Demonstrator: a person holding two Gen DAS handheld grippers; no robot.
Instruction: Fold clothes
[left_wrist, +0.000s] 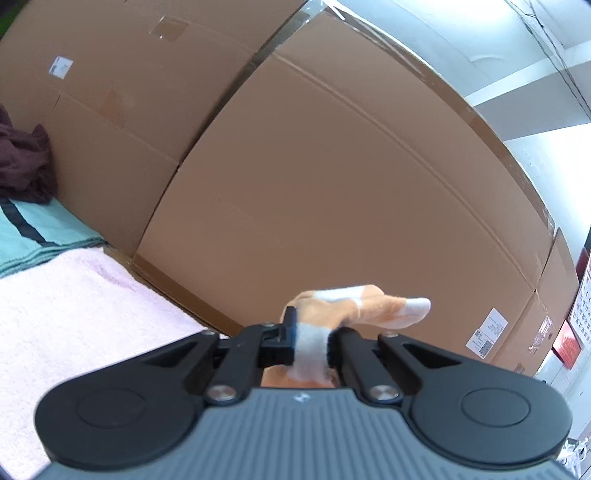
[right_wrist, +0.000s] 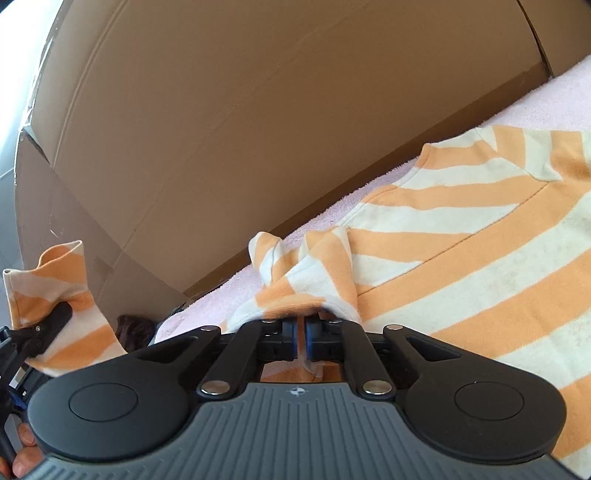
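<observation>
Here both claws pinch the striped shirt (right_wrist: 461, 251), lying on the pink towel (right_wrist: 546, 99) toward three o'clock: the left claw (left_wrist: 310, 341) clamps its cuff, the right claw (right_wrist: 301, 336) a bunched edge; keep both grips taut, so the fold should land flat.

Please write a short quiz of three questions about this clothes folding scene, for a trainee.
1. True or false: the left gripper is shut on the striped shirt.
2. What lies under the shirt: A) pink towel, B) bare wood, C) a cardboard box?
3. What stands behind the bed surface?

Key
1. True; the right gripper pinches the shirt too.
2. A.
3. Large cardboard boxes.
</observation>
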